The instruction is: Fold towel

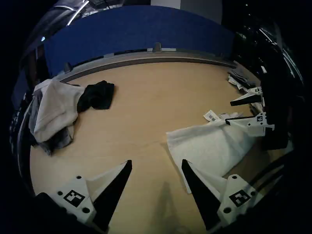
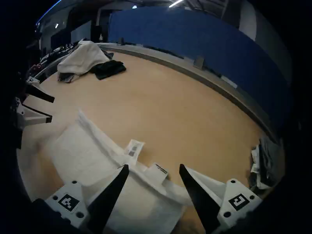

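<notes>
Left gripper point(image 1: 156, 161) and right gripper point(image 2: 153, 166) both released, holding nothing. White towel point(image 1: 210, 146) lies rumpled on wooden table point(image 1: 156, 101), 4 o'clock in left gripper view, 7 o'clock in right gripper view. Risk: right gripper nips only the tag point(image 2: 134, 148) or one layer; towel drags, fold skews.

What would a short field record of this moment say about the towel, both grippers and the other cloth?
towel: white towel, spread out, tags at one edge
left gripper: jaws open, empty, beside the towel
right gripper: jaws open, empty, over the tagged edge
other cloth: light pile and black cloth, apart from the towel
surface: wooden table
</notes>
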Motion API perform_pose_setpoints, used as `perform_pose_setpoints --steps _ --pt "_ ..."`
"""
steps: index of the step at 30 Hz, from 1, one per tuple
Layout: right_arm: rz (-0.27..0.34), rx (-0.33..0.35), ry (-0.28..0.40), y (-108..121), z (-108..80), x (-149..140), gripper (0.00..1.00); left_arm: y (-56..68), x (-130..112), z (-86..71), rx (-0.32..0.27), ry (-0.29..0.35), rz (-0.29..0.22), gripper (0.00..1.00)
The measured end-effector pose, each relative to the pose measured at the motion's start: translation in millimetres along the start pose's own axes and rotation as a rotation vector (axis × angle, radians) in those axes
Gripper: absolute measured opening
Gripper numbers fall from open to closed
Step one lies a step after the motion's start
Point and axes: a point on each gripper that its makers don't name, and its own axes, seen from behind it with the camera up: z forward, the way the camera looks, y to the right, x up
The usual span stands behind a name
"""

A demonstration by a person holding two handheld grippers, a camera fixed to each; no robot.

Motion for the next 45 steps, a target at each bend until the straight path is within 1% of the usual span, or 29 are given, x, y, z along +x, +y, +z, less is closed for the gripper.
perform_pose_setpoints --steps 6,14,18,24,30,39,45 --pt "0.006 -0.012 0.019 5 -2.4 9 1.0 -0.1 1 0.2 -0.002 0.001 0.001 0.94" --pt "0.007 -0.011 0.032 5 -8.9 10 1.0 0.5 3 0.1 -0.001 0.002 0.008 0.94" --pt "-0.004 -0.009 0.021 6 -11.8 4 1.0 2.0 5 -0.3 -0.003 0.004 0.011 0.94" --pt "-0.012 -0.038 -0.008 17 -7.9 -9 1.0 4.1 6 -1.4 -0.005 0.008 0.013 0.94" --pt "-0.003 -0.05 -0.01 24 -6.8 -10 1.0 5.8 4 -1.9 -0.006 0.003 0.013 0.94" --pt "0.0 -0.053 -0.005 28 -13.2 -8 1.0 5.5 4 -2.8 -0.003 0.003 0.014 0.94" --pt "0.013 -0.038 0.0 22 -23.5 -14 1.0 5.6 4 -3.8 -0.001 0.003 0.018 0.94"
